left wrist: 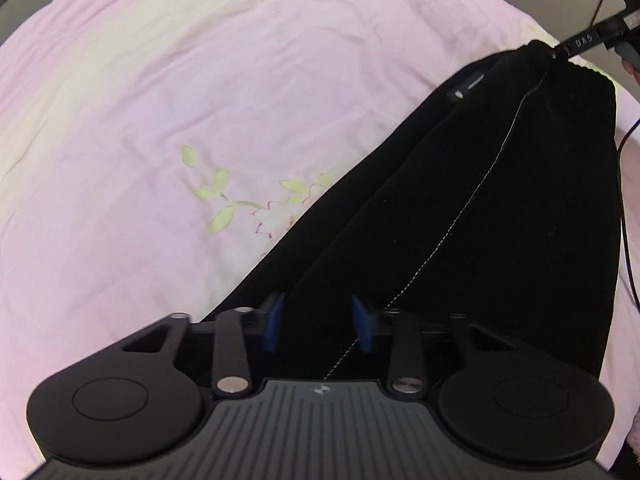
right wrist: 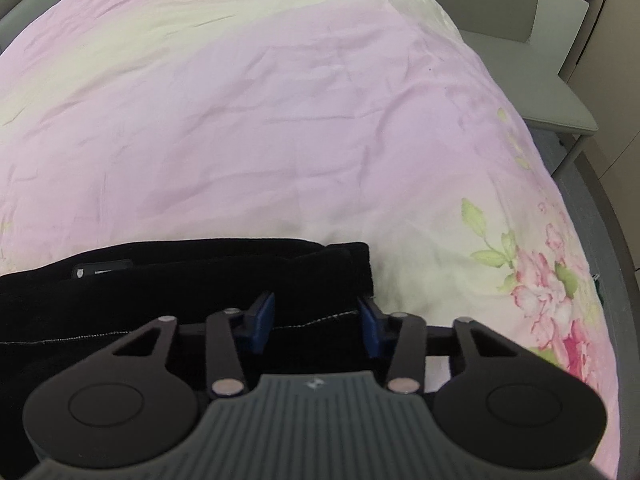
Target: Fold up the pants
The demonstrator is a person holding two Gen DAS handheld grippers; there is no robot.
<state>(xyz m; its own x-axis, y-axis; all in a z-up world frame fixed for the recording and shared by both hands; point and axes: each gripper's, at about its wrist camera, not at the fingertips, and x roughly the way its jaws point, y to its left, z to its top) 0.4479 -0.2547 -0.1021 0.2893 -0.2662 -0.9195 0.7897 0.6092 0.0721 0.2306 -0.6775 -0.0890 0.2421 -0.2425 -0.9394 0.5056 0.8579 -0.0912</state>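
Observation:
Black pants (left wrist: 480,208) lie on a pink bed cover, folded lengthwise with a pale stitched seam running along them. In the left wrist view my left gripper (left wrist: 320,320) is open, its blue pads either side of the near end of the pants. The right gripper (left wrist: 576,46) shows at the far end of the pants. In the right wrist view the pants (right wrist: 180,288) fill the lower left, a small label near their far edge. My right gripper (right wrist: 316,320) is open, blue pads astride the end of the pants with the seam between them.
The pink floral bed cover (right wrist: 280,120) spreads wide beyond the pants. A grey chair (right wrist: 520,40) stands off the bed's far right. A thin black cable (left wrist: 624,200) runs along the right side of the pants.

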